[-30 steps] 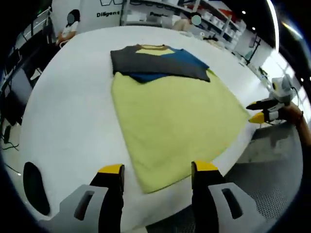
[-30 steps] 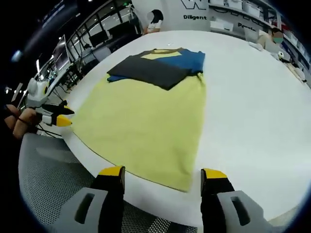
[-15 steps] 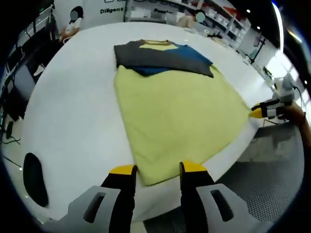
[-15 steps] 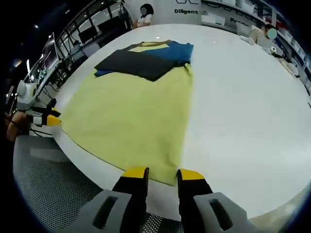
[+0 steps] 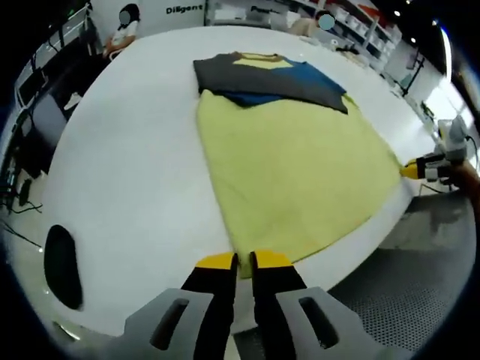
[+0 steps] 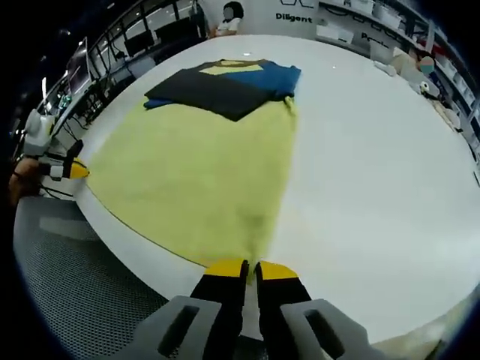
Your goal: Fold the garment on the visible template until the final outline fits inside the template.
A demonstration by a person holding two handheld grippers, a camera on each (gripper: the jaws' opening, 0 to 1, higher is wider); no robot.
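A T-shirt (image 5: 292, 157) lies flat on the white table (image 5: 127, 172), its yellow-green body toward me and its grey and blue sleeves folded across the chest at the far end. My left gripper (image 5: 244, 261) is shut on the shirt's near hem corner. In the right gripper view the same shirt (image 6: 195, 165) spreads out, and my right gripper (image 6: 250, 268) is shut on its other hem corner at the table's near edge. The right gripper (image 5: 420, 170) shows at the right edge of the left gripper view; the left gripper (image 6: 64, 169) shows at the left of the right gripper view.
A dark oval mark (image 5: 61, 266) sits on the table at the near left. Grey perforated flooring (image 6: 82, 292) lies beyond the table's curved edge. Shelves and seated people (image 6: 232, 15) are far behind the table.
Both grippers moved down onto the hem corners and went from open to shut, each pinching a corner of the yellow-green hem.
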